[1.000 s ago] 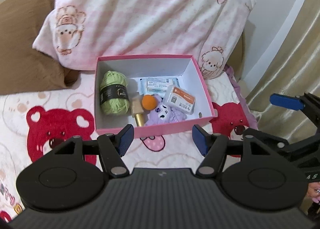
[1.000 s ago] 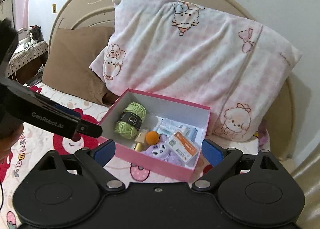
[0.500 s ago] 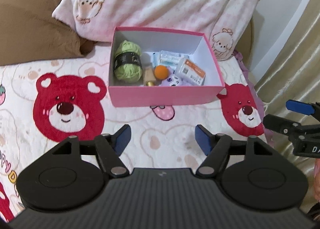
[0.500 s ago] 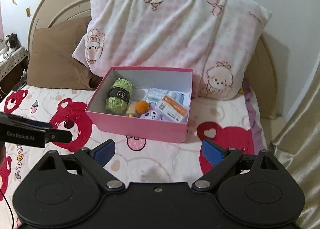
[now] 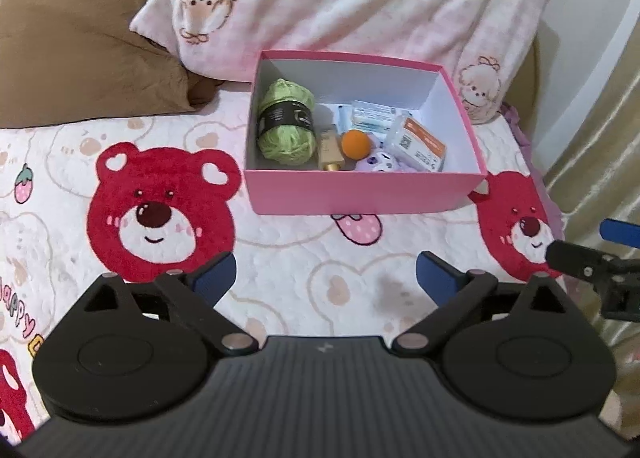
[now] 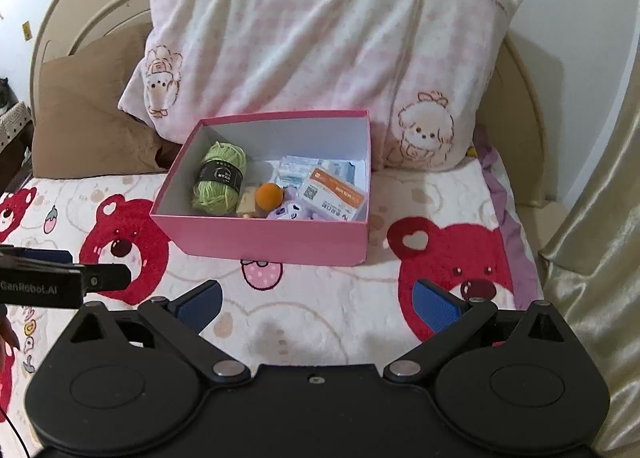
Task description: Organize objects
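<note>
Left gripper (image 5: 325,276) and right gripper (image 6: 316,304) hover over blanket (image 5: 280,258), jaws wide, empty. Pink box (image 5: 360,194) holds yarn (image 5: 285,126), orange ball (image 5: 355,144), maybe a purple toy (image 5: 382,162).

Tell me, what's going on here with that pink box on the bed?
A person holds a two-finger gripper in each hand. The left gripper and right gripper are both open and empty, hovering over the bear-print blanket short of the pink box. Inside it lie green yarn, an orange ball, a purple plush toy and small packets. Nothing is being handled.
</note>
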